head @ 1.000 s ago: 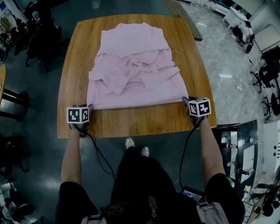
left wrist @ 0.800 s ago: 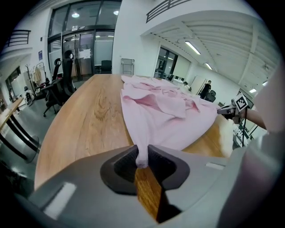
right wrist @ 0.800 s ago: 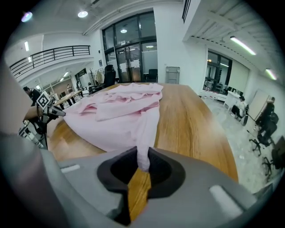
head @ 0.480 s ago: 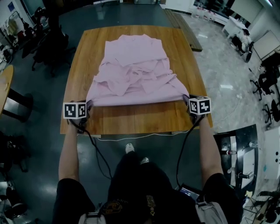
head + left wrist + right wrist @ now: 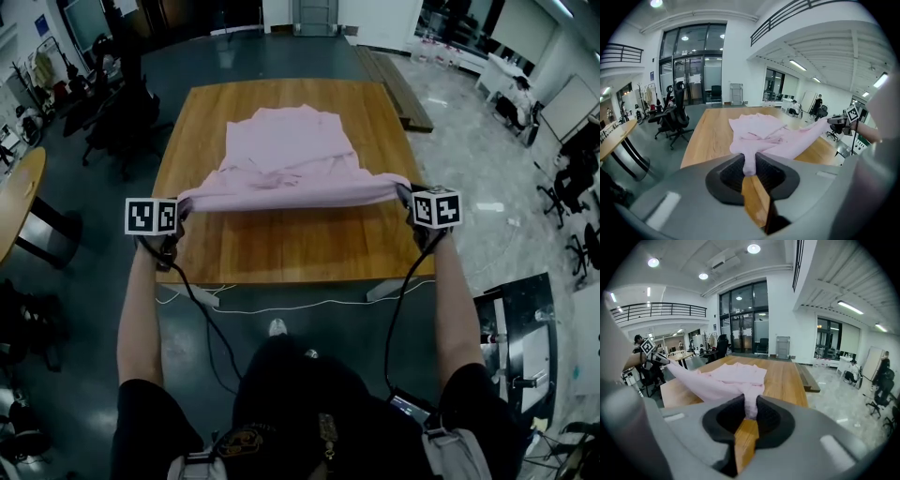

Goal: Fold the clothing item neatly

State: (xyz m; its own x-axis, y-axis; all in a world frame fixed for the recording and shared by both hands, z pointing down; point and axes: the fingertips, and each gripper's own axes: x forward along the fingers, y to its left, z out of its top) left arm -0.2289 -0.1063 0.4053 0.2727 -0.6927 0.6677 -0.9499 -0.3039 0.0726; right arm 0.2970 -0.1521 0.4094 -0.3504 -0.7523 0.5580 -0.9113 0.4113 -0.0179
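Observation:
A pale pink garment [image 5: 291,155] lies crumpled on the wooden table [image 5: 281,248], its near hem lifted off the wood and stretched taut between my two grippers. My left gripper [image 5: 180,210] is shut on the hem's left corner, and that pinched pink cloth [image 5: 749,161] shows between its jaws. At the hem's right corner my right gripper [image 5: 405,195] is shut too, with the cloth [image 5: 751,405] bunched in its jaws. The garment's far part [image 5: 736,373] still rests on the table.
The table's near edge [image 5: 300,279] is below the raised hem. Cables trail over the floor [image 5: 281,305] by my feet. Office chairs [image 5: 117,117] stand left of the table, a bench [image 5: 398,84] to its right, a round table [image 5: 19,202] at far left.
Both grippers have risen with the near hem, which has come up off the table. The hem now hangs taut in the air and hides more of the crumpled middle.

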